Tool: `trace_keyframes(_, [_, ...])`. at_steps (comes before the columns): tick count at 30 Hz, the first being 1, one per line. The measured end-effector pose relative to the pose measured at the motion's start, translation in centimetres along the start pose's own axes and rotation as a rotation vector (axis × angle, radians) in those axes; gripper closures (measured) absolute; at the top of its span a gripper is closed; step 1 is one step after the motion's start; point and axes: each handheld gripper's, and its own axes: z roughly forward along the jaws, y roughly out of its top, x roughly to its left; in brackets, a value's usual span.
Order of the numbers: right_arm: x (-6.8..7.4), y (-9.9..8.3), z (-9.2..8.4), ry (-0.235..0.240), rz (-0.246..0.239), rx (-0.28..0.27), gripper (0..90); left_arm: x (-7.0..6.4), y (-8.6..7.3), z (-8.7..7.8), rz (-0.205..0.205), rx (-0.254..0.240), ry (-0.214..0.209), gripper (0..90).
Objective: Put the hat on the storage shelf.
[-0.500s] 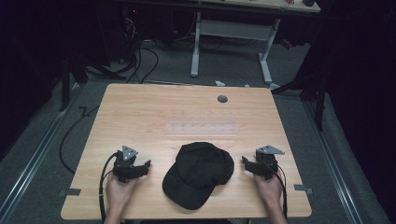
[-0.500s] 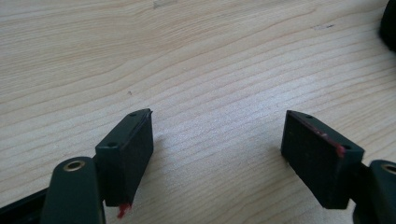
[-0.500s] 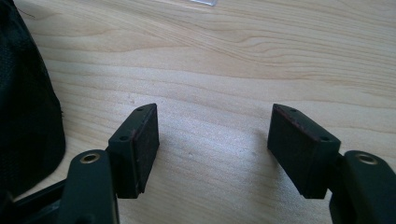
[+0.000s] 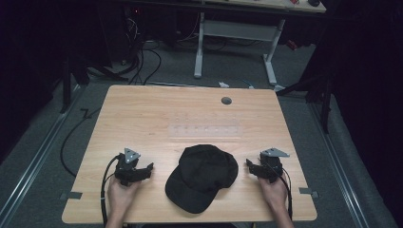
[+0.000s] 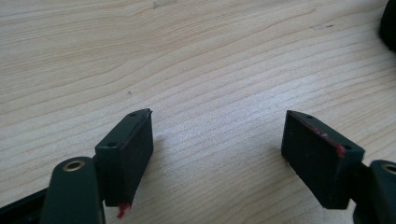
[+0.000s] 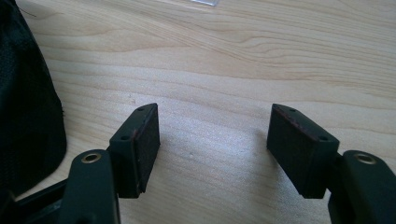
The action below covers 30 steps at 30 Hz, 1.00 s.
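Observation:
A black cap (image 4: 203, 176) lies on the wooden table (image 4: 190, 114) near its front edge, brim toward the front left. My left gripper (image 4: 142, 169) rests on the table left of the cap, apart from it, jaws open with bare wood between them (image 5: 218, 133). My right gripper (image 4: 252, 166) sits to the right of the cap, also open over bare wood (image 6: 214, 128). The cap's dark fabric (image 6: 25, 102) fills the left edge of the right gripper view, and its edge (image 5: 388, 23) peeks in at the top right of the left gripper view.
A clear flat strip (image 4: 205, 129) lies at the table's middle, behind the cap. A round grey grommet (image 4: 226, 100) sits near the far edge. Beyond the table stand a white desk frame (image 4: 235, 42) and cables on the floor (image 4: 142, 66).

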Motion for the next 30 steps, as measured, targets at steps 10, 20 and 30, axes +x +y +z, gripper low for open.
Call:
trace_keyframes(10, [0.0, 0.0, -0.1, 0.003, -0.005, 0.004, 34.5, 0.0, 0.0, 0.0, -0.001, 0.0, 0.0, 25.3])
trace_keyframes(20, [-0.4, 0.0, -0.3, 0.033, 0.022, -0.002, 38.9, 0.0, 0.0, 0.0, 0.002, 0.003, -0.001, 25.5])
trace_keyframes(30, [-0.5, 0.2, -1.9, 0.083, 0.066, -0.066, 41.9, 0.0, 0.0, 0.0, 0.0, 0.005, -0.001, 25.7])
